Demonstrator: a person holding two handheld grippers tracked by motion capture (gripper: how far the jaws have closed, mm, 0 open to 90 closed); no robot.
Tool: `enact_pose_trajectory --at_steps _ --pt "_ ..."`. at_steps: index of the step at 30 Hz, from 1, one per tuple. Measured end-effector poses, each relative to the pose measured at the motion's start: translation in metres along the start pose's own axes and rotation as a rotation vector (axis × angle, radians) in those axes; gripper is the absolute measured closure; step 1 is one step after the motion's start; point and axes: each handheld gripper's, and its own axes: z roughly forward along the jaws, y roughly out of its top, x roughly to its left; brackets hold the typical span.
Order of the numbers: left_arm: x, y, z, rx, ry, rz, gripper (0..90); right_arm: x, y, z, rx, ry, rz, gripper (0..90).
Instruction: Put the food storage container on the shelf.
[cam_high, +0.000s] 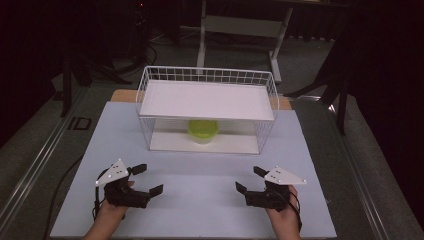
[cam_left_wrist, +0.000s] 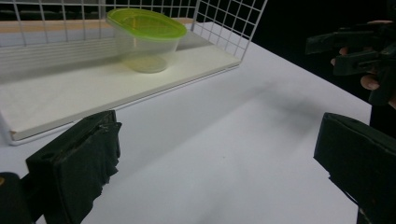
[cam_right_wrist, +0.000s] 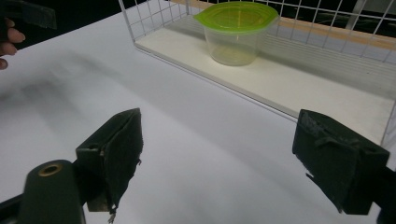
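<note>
One clear tub with green lid, upright on the lower board of the white wire rack, under its upper shelf. Your left gripper and right gripper hover near the white tabletop, jaws wide apart, both empty.

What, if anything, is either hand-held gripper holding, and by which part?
Nothing is held. The left hand-held gripper and right hand-held gripper are both open over the table, apart from the lidded container on the rack.
</note>
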Motion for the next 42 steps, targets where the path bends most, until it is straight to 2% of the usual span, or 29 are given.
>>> enact_pose_trajectory --at_steps 6,8,14,17,23,25,27,30,34,42 --pt "-0.003 -0.003 0.005 -0.003 -0.027 0.012 1.2 -0.003 -0.005 -0.006 0.004 -0.009 -0.020 16.0" --pt "-0.003 -0.004 0.007 -0.003 -0.037 0.010 1.2 -0.005 -0.007 -0.006 0.006 0.005 -0.021 16.0" --pt "-0.004 -0.006 0.010 0.006 -0.043 0.030 1.2 -0.011 -0.012 -0.006 0.017 0.007 -0.016 16.0" --pt "-0.004 -0.009 0.012 0.011 -0.045 0.026 1.2 -0.013 -0.015 -0.003 0.017 0.004 -0.017 16.0" --pt "-0.005 -0.013 0.011 0.024 -0.054 0.030 1.2 -0.017 -0.023 0.005 0.064 0.015 -0.027 17.9" --pt "-0.004 -0.013 0.011 0.020 -0.053 0.027 1.2 -0.017 -0.026 0.008 0.076 0.006 -0.039 18.0" --pt "-0.003 -0.013 0.011 0.022 -0.055 0.021 1.2 -0.018 -0.027 0.010 0.071 0.023 -0.031 16.3" --pt "-0.003 -0.011 0.009 -0.001 -0.055 0.006 1.2 -0.017 -0.026 0.011 0.073 0.009 -0.043 16.0" --pt "-0.002 -0.011 0.008 0.010 -0.040 0.037 1.2 -0.019 -0.024 0.010 0.056 0.006 -0.034 15.8" --pt "0.002 -0.012 0.008 -0.003 -0.027 0.030 1.2 -0.021 -0.024 0.012 0.053 -0.003 -0.038 16.0"
